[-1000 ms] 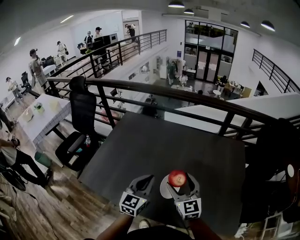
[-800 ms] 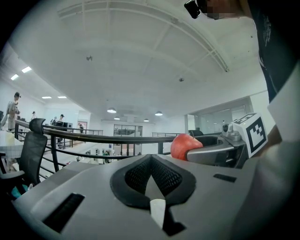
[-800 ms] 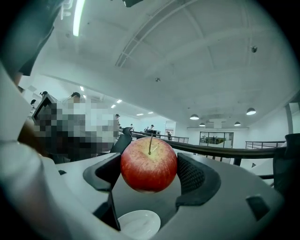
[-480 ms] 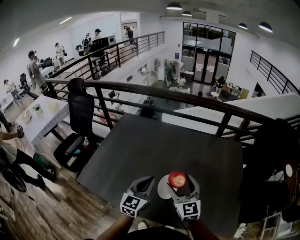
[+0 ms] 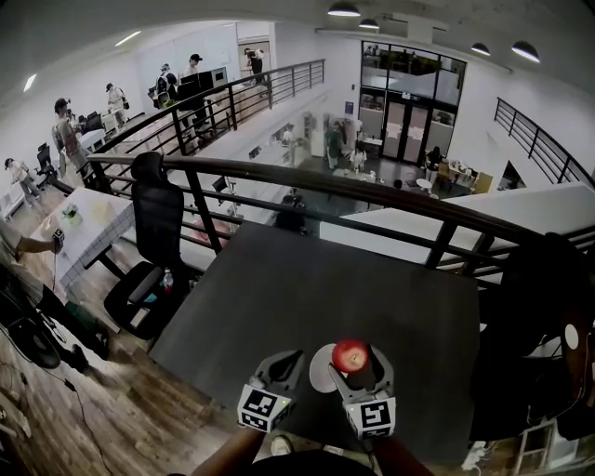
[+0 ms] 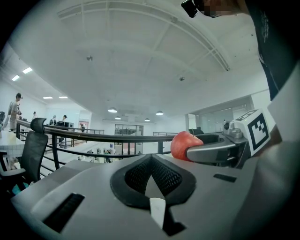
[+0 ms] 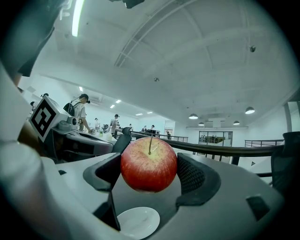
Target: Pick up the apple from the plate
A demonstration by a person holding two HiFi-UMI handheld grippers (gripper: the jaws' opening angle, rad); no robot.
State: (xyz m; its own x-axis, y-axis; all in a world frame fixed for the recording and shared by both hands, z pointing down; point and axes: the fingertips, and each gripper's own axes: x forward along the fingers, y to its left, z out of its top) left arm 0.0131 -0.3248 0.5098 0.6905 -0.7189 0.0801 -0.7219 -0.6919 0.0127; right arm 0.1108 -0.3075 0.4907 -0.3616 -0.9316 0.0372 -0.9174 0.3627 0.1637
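Above the white plate (image 7: 137,222) on the counter (image 5: 307,288), right tongs (image 7: 150,172) clamp the apple (image 7: 149,164), lifted clear, same as half a second ago; left tongs (image 6: 151,177) pressed together, empty, just beside; both barely shifted; plate unmoved.

We see bright, even light from ceiling lamps (image 5: 349,9). Fisheye bends the edges and blackens our corners.
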